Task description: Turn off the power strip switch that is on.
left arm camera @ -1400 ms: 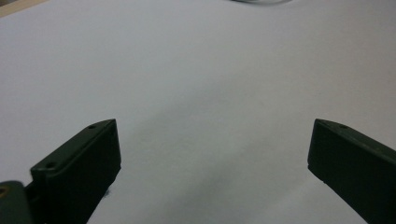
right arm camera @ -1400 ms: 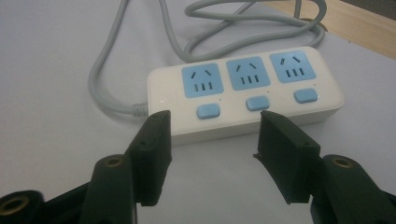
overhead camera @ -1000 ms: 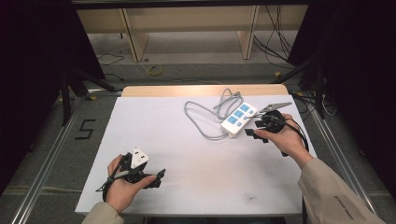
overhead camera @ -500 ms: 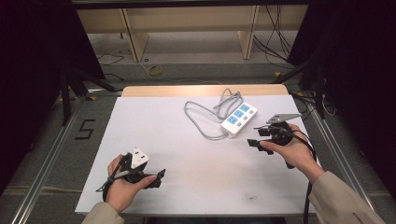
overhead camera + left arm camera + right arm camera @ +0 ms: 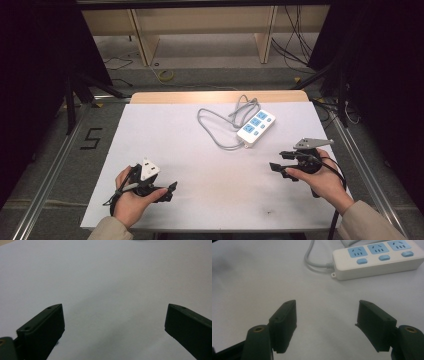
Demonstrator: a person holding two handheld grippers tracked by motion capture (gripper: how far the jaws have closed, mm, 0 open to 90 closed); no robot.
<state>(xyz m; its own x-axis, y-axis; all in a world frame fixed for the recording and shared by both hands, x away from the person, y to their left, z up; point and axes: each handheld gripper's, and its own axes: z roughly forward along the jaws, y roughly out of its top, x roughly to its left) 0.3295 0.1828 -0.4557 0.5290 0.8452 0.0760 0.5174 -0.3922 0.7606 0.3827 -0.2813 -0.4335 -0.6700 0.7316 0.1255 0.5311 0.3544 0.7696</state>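
**Right gripper backs off the power strip**

Your right gripper (image 5: 281,161) has pulled back from the power strip (image 5: 256,126), jaws just opened wide, empty. Left gripper (image 5: 170,191) rests unmoved, wide open, empty. The strip's cable (image 5: 215,125) runs off the right gripper view's edge.

White power strip (image 5: 256,127) flat, cord coiled beside.

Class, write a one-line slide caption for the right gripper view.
Right gripper, open and empty, faces a white power strip with blue sockets and a grey cable on the white table.
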